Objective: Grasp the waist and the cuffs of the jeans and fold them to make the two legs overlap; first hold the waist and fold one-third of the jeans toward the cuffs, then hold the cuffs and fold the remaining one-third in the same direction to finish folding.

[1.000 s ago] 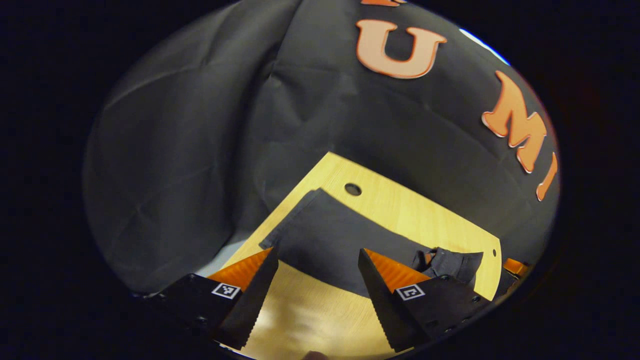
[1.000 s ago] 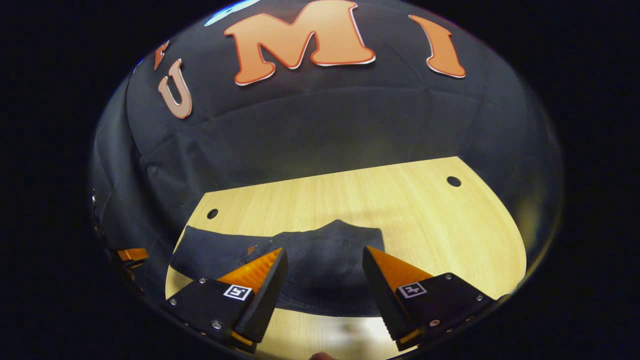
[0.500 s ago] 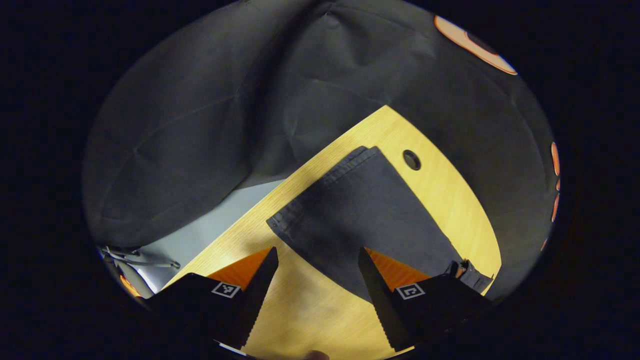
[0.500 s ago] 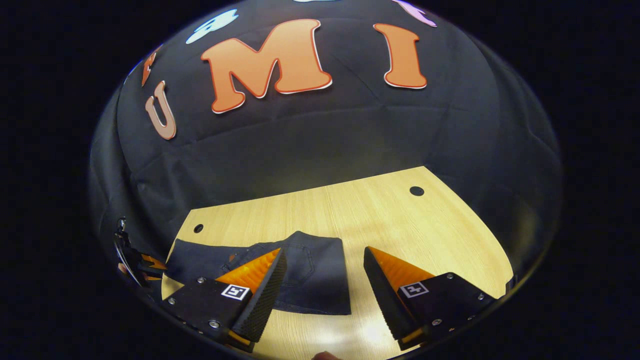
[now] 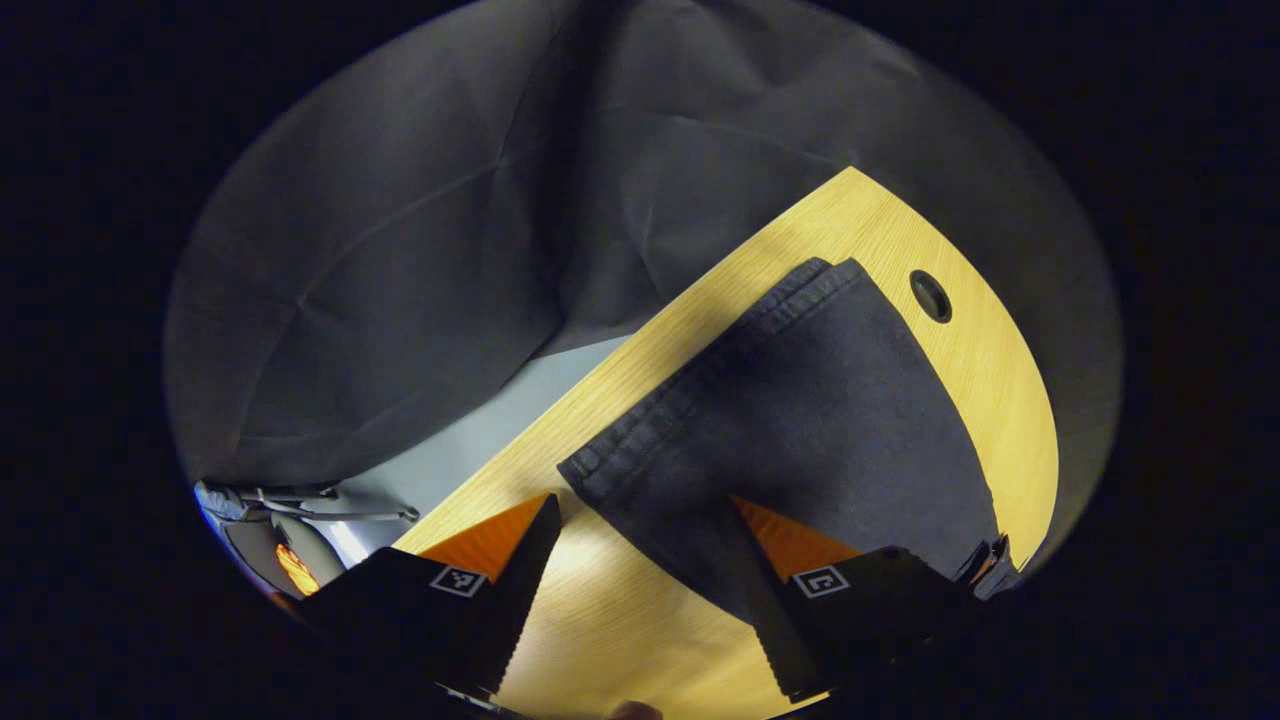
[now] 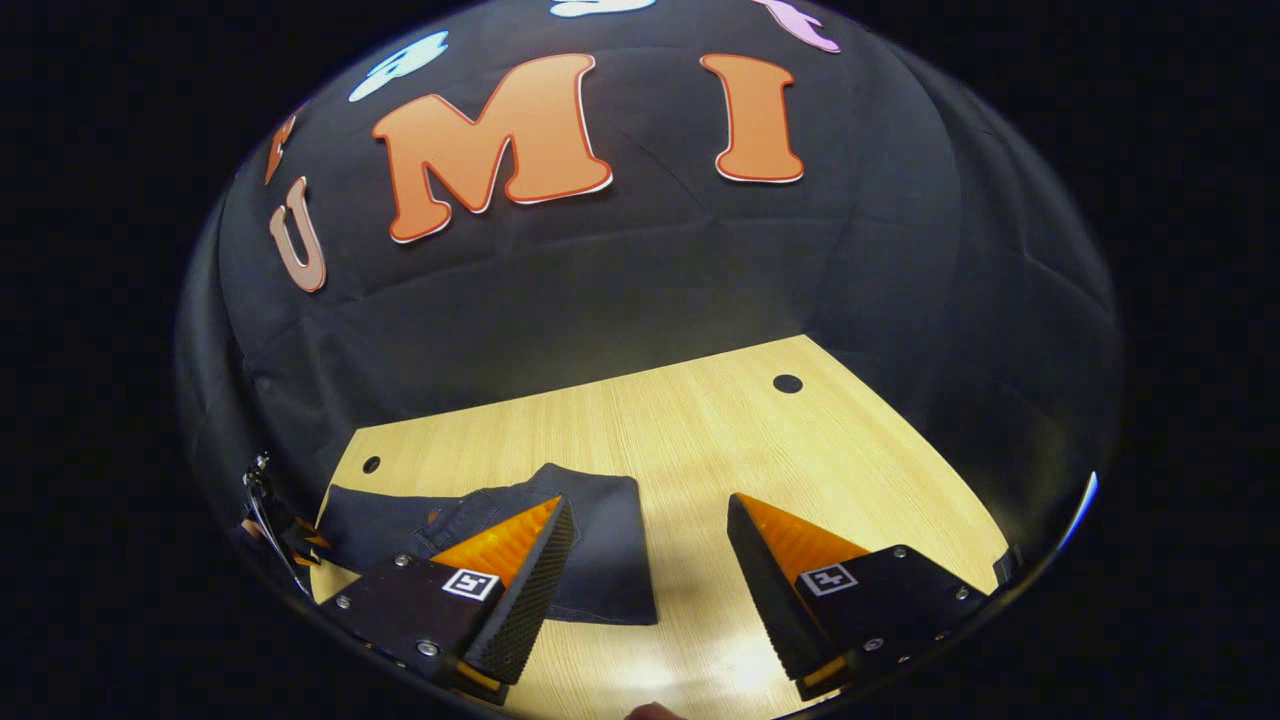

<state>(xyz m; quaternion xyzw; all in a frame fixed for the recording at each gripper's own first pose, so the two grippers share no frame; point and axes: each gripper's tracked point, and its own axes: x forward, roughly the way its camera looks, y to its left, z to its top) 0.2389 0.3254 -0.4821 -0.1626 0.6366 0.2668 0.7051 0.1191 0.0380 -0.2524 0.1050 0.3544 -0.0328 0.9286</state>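
Jeans (image 5: 800,420) are lying flat on the wooden bench (image 6: 700,430), and from the left gripper view the cuff end (image 5: 700,385) looks like two hems stacked on each other, so I'd say the legs are already overlapped. In the right gripper view the other end of the jeans (image 6: 600,545) looks thicker, with what seems like a folded layer and a pocket seam on top, so my guess is the waist third has been folded over toward the cuffs too, though I can't be totally sure from this angle. That would leave just the last bit: grab the cuffs and flip the remaining third the same way. The left tongs (image 5: 635,590) are spread wide, holding nothing, hovering just short of the cuff end with one finger over the denim. The right tongs (image 6: 650,590) are also spread and empty, sitting over the bench at the waist end, one finger above the fabric edge and the other over bare wood. The cuffs look nice and flat, so an easy pinch I reckon.
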